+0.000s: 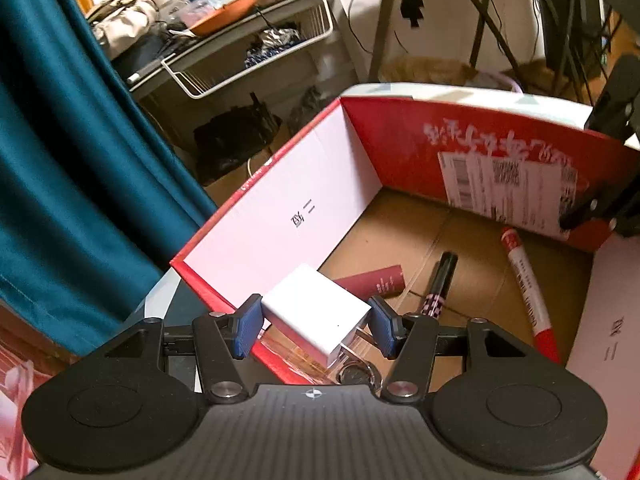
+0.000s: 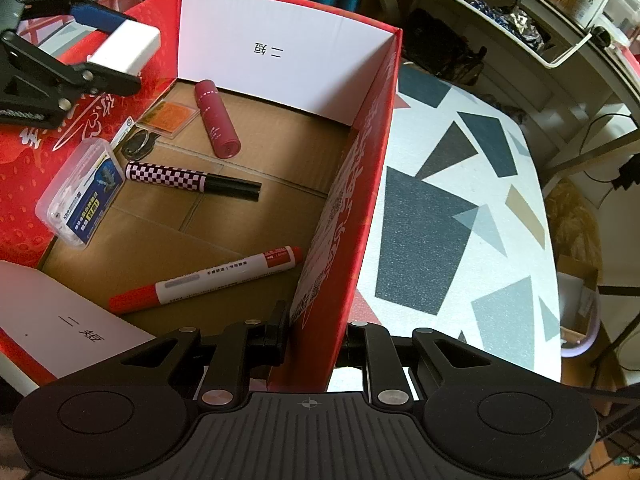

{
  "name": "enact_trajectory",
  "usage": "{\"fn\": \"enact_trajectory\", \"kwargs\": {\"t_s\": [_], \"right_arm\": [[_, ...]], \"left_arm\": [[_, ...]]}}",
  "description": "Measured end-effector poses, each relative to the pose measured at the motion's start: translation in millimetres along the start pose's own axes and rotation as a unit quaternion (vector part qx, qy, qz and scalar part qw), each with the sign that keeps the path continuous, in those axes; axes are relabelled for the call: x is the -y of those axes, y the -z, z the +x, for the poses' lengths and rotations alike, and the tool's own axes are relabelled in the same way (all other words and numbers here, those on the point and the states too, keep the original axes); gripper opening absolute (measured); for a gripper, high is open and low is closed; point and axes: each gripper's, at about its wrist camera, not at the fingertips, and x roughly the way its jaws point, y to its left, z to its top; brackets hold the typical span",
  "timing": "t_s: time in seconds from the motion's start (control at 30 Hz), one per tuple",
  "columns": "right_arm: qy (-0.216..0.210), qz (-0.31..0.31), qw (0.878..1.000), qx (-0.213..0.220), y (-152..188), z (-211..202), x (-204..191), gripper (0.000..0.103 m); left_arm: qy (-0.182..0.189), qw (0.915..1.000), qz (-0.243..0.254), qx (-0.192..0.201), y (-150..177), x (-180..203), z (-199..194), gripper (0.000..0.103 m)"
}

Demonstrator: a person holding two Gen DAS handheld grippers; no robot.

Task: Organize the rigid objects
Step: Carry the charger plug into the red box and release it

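Closest in, the left tongs are clenched on a white charger block, blue pads pressed against its two opposite sides, so it rides level and cannot twist out. In the right wrist view the same block hangs over the red flap at the far left corner of the box, above the rim and not yet inside. Held that high, it looks ready to clear the wall before going down.

The right tongs are pinched shut on the near wall of the red cardboard box, one finger inside, one outside. I'd judge that grip is there to steady the box on the patterned desk while the other hand loads it.

Already on the box floor lie a red marker, a checkered pen and a maroon tube, all flat and apart from one another. A clear plastic case leans against the left side beside a small orange packet.

The bare cardboard in the middle seems the likely landing place for the block.
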Motion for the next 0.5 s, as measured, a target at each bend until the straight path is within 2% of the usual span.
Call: {"fn": "enact_trajectory", "kwargs": {"t_s": [0.23, 0.37, 0.5], "right_arm": [[0.0, 0.0, 1.0, 0.0, 0.0, -0.1, 0.1, 0.017], [0.0, 0.0, 1.0, 0.0, 0.0, -0.3, 0.4, 0.017], [0.0, 0.001, 1.0, 0.0, 0.1, -0.3, -0.1, 0.017]], "left_arm": [[0.009, 0.9999, -0.002, -0.006, 0.0, -1.4, 1.9, 0.061], [0.026, 0.9996, -0.008, -0.007, -1.6, -2.7, 1.8, 0.07], [0.04, 0.9989, -0.026, 0.004, -1.2, -9.2, -5.0, 0.071]]}}
